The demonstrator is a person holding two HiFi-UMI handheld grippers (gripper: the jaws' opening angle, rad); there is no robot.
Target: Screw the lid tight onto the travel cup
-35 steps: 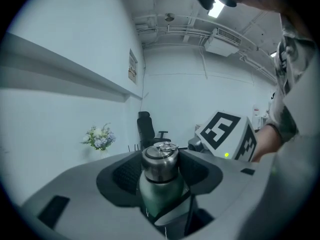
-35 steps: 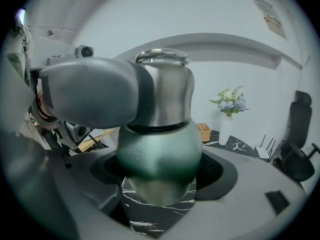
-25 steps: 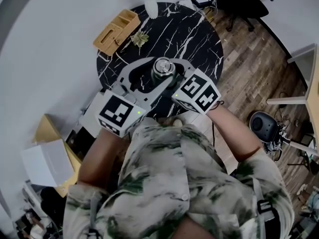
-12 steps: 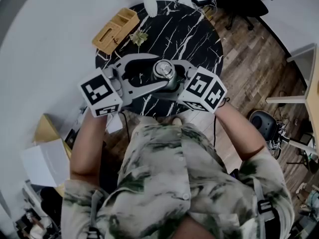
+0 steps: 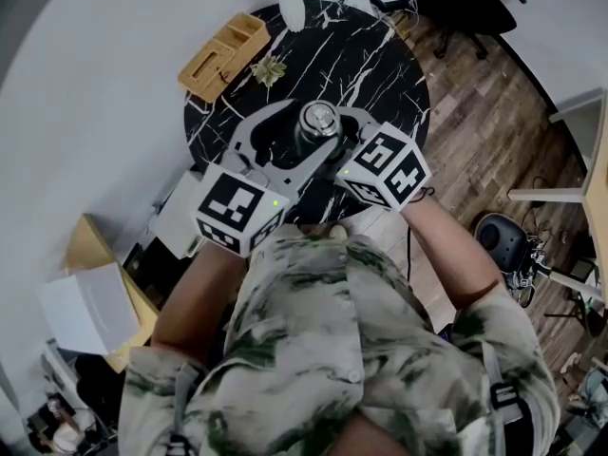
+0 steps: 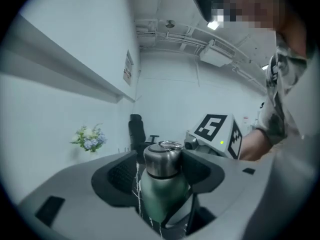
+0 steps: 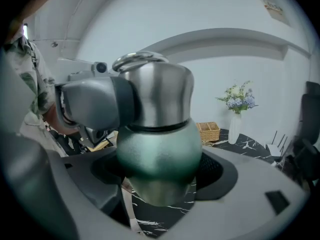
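Observation:
The travel cup has a green body and a steel lid with a wire ring on top. It hangs just above the black marble table, and I can see its rounded bottom in the right gripper view. My right gripper is shut on the green body. My left gripper reaches in from the left with the lid between its jaws. These jaws have just been opening: a strip of table shows between the left pad and the lid. In the head view both grippers meet at the cup, the left gripper and the right gripper.
A wooden tray, a small plant and a white vase of flowers stand on the table's far left part. A black office chair is beyond the table. A white box sits on the floor at the left.
The left gripper's marker cube swung out to the left half a second ago and has come back near the body. Its jaws stand wider round the lid. The right gripper has barely moved.

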